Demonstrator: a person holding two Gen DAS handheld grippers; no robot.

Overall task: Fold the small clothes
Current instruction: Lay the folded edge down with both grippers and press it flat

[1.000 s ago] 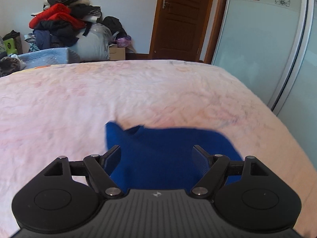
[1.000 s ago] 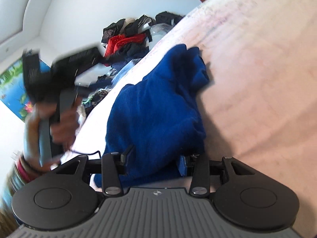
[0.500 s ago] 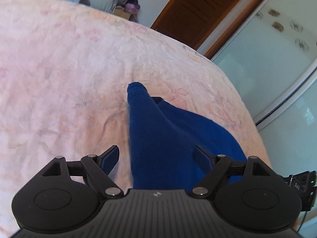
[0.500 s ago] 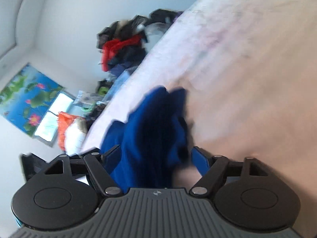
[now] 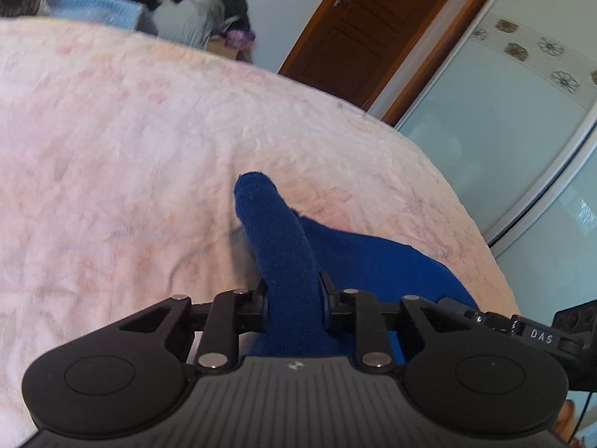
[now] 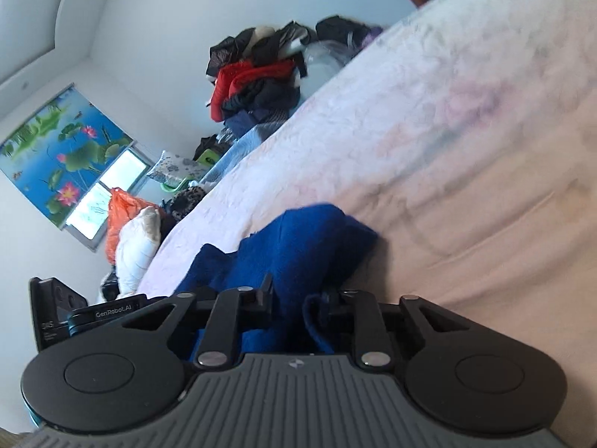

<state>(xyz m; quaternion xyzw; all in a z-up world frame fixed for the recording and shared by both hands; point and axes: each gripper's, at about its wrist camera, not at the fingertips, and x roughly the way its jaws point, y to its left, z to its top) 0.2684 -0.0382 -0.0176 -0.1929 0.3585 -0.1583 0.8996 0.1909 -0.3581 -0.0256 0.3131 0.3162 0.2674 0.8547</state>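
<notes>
Two grippers, left gripper (image 5: 293, 295) and right gripper (image 6: 298, 298), each have jaws clamped on a bunched blue garment (image 5: 358, 261) at the pink bed (image 5: 112, 149) edge; folding looks barely begun.

A bed (image 5: 112, 149) with a wrinkled pale pink floral cover carries a blue garment (image 5: 358, 257), bunched and lying near its edge.
</notes>
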